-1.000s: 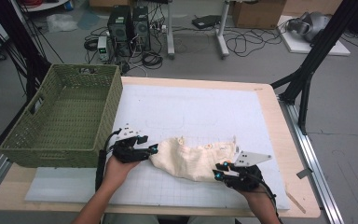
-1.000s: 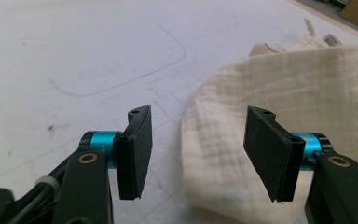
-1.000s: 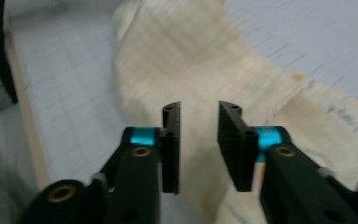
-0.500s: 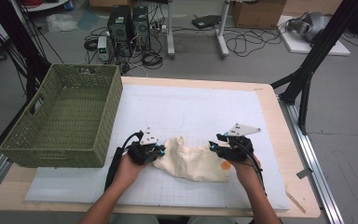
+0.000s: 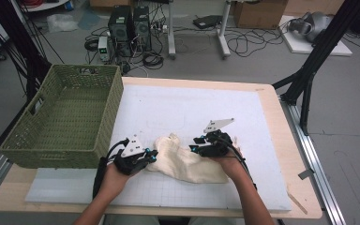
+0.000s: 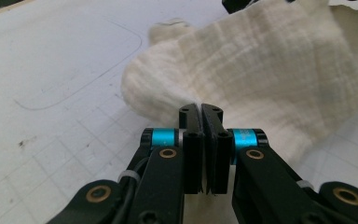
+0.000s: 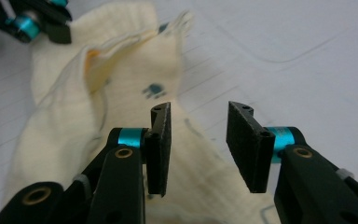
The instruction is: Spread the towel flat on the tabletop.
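A crumpled cream cloth lies on the white mat near the front edge. My left gripper is at its left end. In the left gripper view the jaws are pressed together on the cloth's near edge. My right gripper hovers over the cloth's right part, pointing left. In the right gripper view its jaws stand apart above the cloth, having just opened a little, with nothing pinched between them. The left gripper shows at that view's top left.
A green wicker basket stands on the table's left side, close to my left hand. The mat stretches back and right beyond the cloth. Cables, computer cases and a black stand are on the floor behind the table.
The left jaws closed on the cloth's left end. The right hand moved from the front right corner up and left onto the cloth, which now lies more bunched.
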Tool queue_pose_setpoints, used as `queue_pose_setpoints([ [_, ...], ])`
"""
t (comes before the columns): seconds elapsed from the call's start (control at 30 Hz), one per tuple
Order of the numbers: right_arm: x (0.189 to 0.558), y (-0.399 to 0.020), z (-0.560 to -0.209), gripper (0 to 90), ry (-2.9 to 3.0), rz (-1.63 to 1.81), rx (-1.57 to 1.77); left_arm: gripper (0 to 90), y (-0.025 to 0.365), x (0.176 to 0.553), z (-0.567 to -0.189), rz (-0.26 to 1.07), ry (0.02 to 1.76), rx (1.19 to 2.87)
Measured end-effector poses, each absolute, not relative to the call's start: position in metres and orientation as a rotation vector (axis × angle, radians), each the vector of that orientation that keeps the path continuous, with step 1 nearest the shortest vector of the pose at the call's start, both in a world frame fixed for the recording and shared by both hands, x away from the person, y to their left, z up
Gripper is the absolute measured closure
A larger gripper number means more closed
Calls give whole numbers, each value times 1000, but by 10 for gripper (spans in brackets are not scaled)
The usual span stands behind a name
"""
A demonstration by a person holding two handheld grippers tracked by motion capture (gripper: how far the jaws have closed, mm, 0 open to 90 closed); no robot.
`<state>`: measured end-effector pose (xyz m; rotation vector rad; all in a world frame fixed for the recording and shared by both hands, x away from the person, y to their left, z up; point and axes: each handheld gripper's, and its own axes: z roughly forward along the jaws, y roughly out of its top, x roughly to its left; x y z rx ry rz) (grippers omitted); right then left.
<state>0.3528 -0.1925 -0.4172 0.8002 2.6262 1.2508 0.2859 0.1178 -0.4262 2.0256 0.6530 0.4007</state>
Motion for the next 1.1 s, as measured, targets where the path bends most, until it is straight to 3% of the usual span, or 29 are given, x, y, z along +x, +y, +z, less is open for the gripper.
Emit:
queue_pose_setpoints([
  [0.13, 353, -180, -424, 499, 2680, 1219, 755, 867, 124, 277, -424, 404, 625, 2048],
  [0.33, 356, -148, -439, 442, 2771, 1117, 656, 867, 131, 269, -425, 399, 615, 2056],
  [0.37, 355, -145, -439, 477, 2767, 1109, 650, 867, 132, 268, -426, 397, 616, 2055],
  [0.47, 354, -145, -435, 820, 2753, 1023, 582, 867, 134, 268, -426, 399, 619, 2055],
  [0.5, 354, -146, -434, 881, 2747, 993, 564, 867, 134, 267, -426, 400, 620, 2053],
  [0.9, 360, -195, -413, 893, 2454, 840, 846, 868, 129, 268, -426, 424, 566, 2064],
  [1.1, 365, -199, -411, 892, 2310, 784, 918, 854, 113, 278, -433, 473, 576, 2096],
])
